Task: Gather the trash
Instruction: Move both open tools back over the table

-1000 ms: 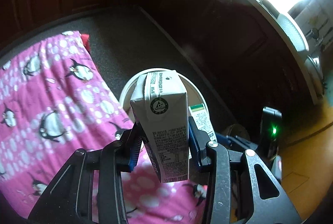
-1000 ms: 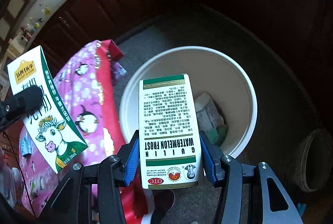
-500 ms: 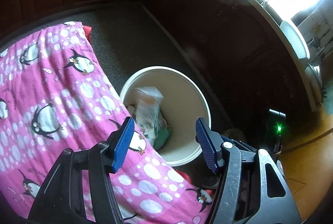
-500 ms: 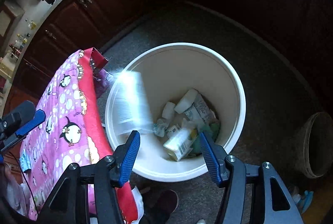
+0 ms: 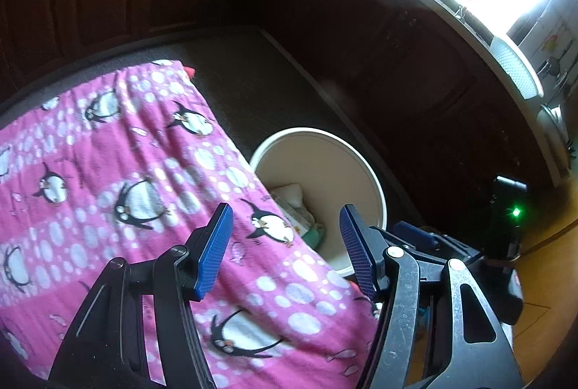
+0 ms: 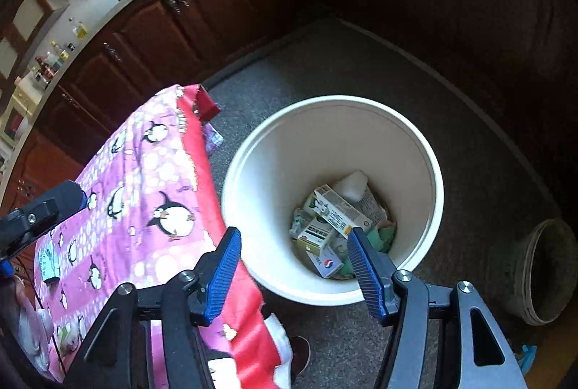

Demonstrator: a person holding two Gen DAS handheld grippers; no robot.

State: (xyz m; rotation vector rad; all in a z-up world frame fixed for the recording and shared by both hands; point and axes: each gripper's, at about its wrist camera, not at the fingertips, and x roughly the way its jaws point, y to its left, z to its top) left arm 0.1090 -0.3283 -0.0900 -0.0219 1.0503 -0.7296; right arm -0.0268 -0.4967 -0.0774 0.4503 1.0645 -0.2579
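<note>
A: Item one, the left hand-held gripper (image 5: 285, 241)?
B: Jaws apart, nothing between the blue pads. It hangs over the desk's pink penguin cloth (image 5: 108, 172), close to the cloth's edge. Its jaws have just been opening.

A: Item two, the right hand-held gripper (image 6: 292, 266)?
B: Jaws also apart and empty, and they too have just been opening. It is held above the near rim of the white bucket (image 6: 430, 179), pointing steeply down.

A: Item three, the trash?
B: A heap of cartons (image 6: 336, 212) lies at the bottom of the bucket: a green-and-white box on top, a white block behind it, a small packet with a red-and-blue round mark at the front, something green to the right. In the left wrist view only a few pale pieces (image 5: 292, 197) show past the cloth edge.

A: Item four, the bucket's place?
B: On the grey floor (image 6: 325, 71), just beside the cloth-covered desk, its rim partly tucked under the cloth's red border (image 6: 224, 194).

A: Other entries?
B: Dark wood cabinets (image 6: 173, 27) behind, a brown round basket (image 6: 545, 269) on the floor to the bucket's right, and a small pale packet (image 6: 48, 262) on the cloth at far left.
</note>
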